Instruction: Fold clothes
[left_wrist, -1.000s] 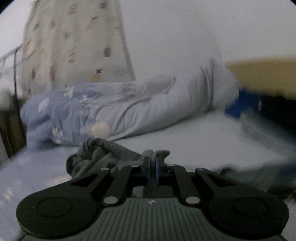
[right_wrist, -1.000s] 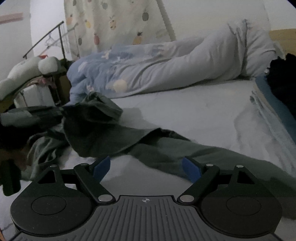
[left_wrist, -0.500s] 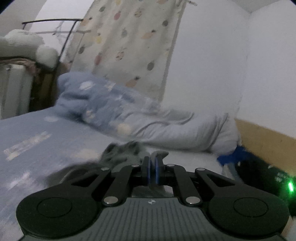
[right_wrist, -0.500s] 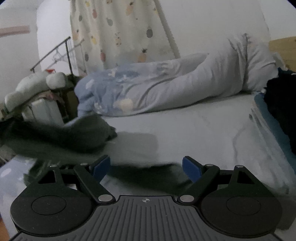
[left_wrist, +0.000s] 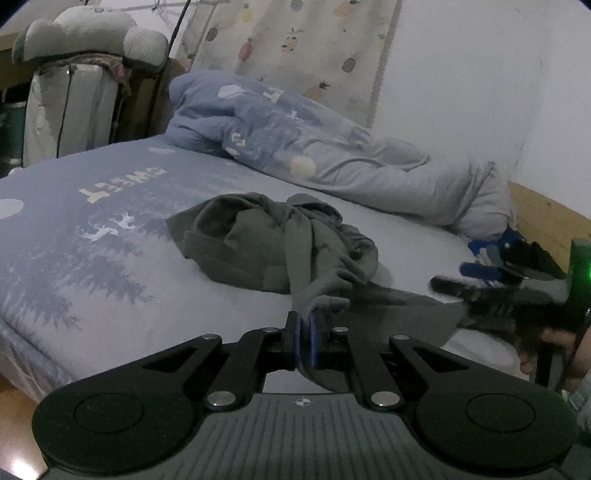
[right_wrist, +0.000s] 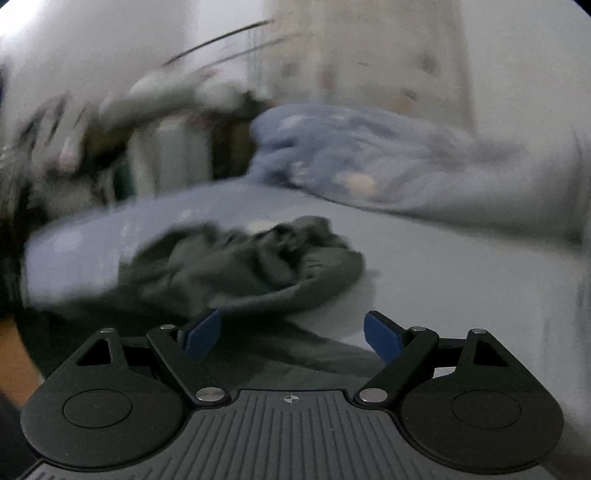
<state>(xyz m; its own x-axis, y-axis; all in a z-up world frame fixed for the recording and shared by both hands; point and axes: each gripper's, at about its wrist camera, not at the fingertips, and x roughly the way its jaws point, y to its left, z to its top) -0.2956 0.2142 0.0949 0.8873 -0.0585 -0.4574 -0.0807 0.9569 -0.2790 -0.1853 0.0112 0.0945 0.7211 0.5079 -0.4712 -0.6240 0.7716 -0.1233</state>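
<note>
The grey-green garment (left_wrist: 273, 243) lies crumpled on the blue bed sheet (left_wrist: 92, 236), in front of the rolled duvet (left_wrist: 332, 158), with one strip of it clamped between the closed fingers of the left gripper (left_wrist: 303, 341), while the right gripper (right_wrist: 291, 334) hovers over its near edge with fingers wide apart.

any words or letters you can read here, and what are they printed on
"SWEET": white capitals on the blue bed sheet, seen upside down in the left wrist view, at.
"T": one white letter on the crumpled blue duvet, at.
More white letters lower on the duvet, at, are too creased to read.
Right wrist view: too blurred, nothing legible.
</note>
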